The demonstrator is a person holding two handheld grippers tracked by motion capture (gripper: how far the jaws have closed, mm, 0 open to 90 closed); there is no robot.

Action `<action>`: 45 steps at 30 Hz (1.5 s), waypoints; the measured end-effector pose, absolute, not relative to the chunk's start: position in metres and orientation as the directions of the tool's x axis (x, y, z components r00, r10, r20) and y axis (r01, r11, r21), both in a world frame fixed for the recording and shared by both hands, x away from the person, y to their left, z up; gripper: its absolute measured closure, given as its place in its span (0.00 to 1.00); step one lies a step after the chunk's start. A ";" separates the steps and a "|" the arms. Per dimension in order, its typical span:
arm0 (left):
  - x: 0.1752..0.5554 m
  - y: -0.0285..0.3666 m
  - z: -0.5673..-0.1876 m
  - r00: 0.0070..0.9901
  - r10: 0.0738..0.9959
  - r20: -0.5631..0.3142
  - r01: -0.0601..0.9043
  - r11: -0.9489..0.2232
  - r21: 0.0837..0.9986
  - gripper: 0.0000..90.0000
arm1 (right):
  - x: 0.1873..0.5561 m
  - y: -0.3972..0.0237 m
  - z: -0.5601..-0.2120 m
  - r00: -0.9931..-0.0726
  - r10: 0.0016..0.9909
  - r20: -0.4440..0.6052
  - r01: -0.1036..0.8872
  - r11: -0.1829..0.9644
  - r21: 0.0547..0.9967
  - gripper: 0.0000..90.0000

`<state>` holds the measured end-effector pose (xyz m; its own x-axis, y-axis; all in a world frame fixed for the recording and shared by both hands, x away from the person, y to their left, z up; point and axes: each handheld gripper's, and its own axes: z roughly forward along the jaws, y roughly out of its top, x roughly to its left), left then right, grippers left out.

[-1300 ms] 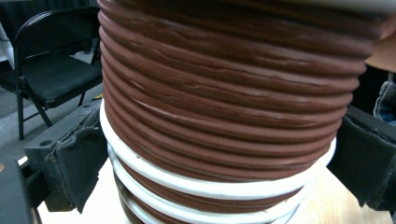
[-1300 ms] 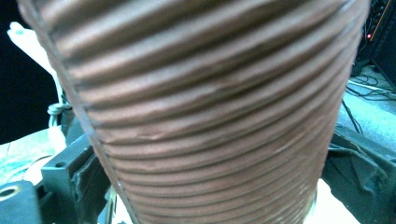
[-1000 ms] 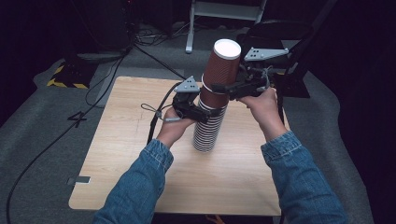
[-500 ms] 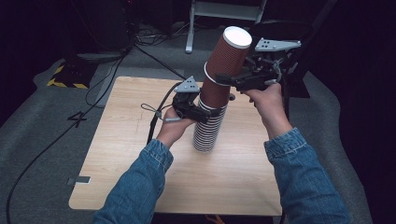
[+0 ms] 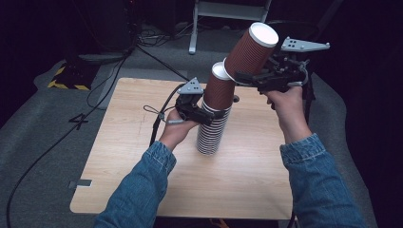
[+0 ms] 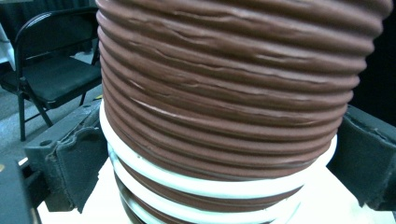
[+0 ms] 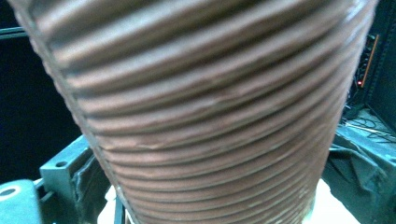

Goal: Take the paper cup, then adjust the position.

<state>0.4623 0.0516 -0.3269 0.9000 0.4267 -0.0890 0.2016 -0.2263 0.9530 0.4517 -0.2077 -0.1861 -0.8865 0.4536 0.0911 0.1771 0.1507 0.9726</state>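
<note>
A tall stack of brown ribbed paper cups with white rims stands upside down on the wooden table. My left gripper is shut on the stack near its upper part; its jaws press both sides of the stack. My right gripper is shut on a single brown cup, lifted clear of the stack, tilted to the right, white base uppermost. That cup sits close between the right jaws.
Cables trail from the left gripper across the table. Beyond the table lie grey carpet, a yellow-black striped strip and a metal stand. A black folding chair stands off to the side.
The right gripper has pulled the top cup up and to the right, off the stack, and tilted it. The left gripper has kept its hold on the stack.
</note>
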 end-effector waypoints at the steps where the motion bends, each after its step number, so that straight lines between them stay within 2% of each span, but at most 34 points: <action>1: 0.463 0.052 -0.327 0.900 0.426 -0.086 0.200 -0.229 0.953 0.03 | 0.450 -0.211 -0.186 -0.883 0.462 0.087 0.178 0.158 0.971 0.06; 19: 0.462 0.052 -0.325 0.898 0.431 -0.085 0.204 -0.239 0.949 0.02 | 0.421 -0.269 -0.208 -0.845 0.529 0.075 0.196 0.176 0.965 0.06; 32: 0.448 0.077 -0.318 0.891 0.449 -0.071 0.198 -0.241 0.950 0.01 | 0.409 -0.303 -0.254 -0.804 0.584 0.110 0.247 0.159 0.956 0.06; 40: 0.419 0.104 -0.337 0.869 0.492 -0.058 0.220 -0.277 0.935 0.01 | 0.403 -0.315 -0.288 -0.781 0.607 0.147 0.283 0.134 0.950 0.06; 45: 0.394 0.122 -0.368 0.850 0.522 -0.070 0.245 -0.275 0.930 0.01 | 0.399 -0.317 -0.319 -0.762 0.625 0.167 0.308 0.123 0.943 0.06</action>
